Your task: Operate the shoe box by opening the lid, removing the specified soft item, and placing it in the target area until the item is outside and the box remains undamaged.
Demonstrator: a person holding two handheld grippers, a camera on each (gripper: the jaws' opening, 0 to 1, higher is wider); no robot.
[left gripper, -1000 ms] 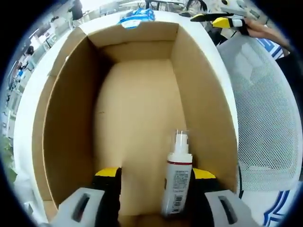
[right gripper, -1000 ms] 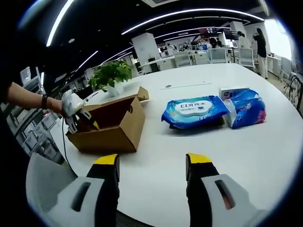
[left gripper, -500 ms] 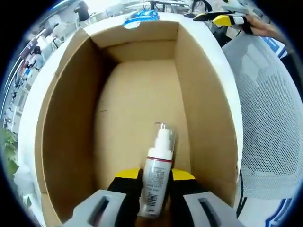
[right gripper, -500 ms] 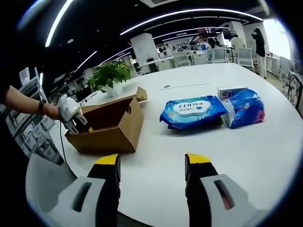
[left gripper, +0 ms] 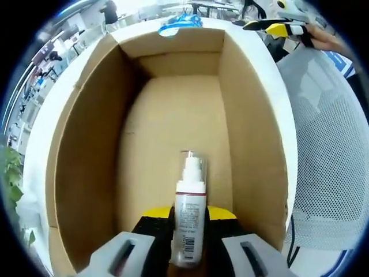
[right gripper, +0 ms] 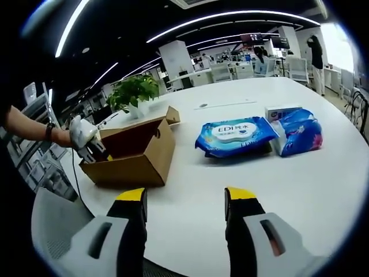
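Spray bottle (left gripper: pixel 189 222), white with a clear cap and a red band, is seen low centre of the left gripper view, inside the open cardboard shoe box (left gripper: pixel 86 156). It is clamped between the yellow-tipped jaws of the left gripper (left gripper: pixel 189 214), which are closed tight against its sides. Label print on the bottle is too small to be read.

In the right gripper view, the box (right gripper: pixel 134 151) is found at left centre on the white bench (right gripper: pixel 311 179). The right gripper (right gripper: pixel 184 199) is held above the bench, jaws wide apart, nothing held. A blue wipes pack (right gripper: pixel 235 135) marked "EDI" lies right of the box; a second blue packet (right gripper: pixel 300 134) sits beside it. A potted plant (right gripper: pixel 134 92) stands behind the box.
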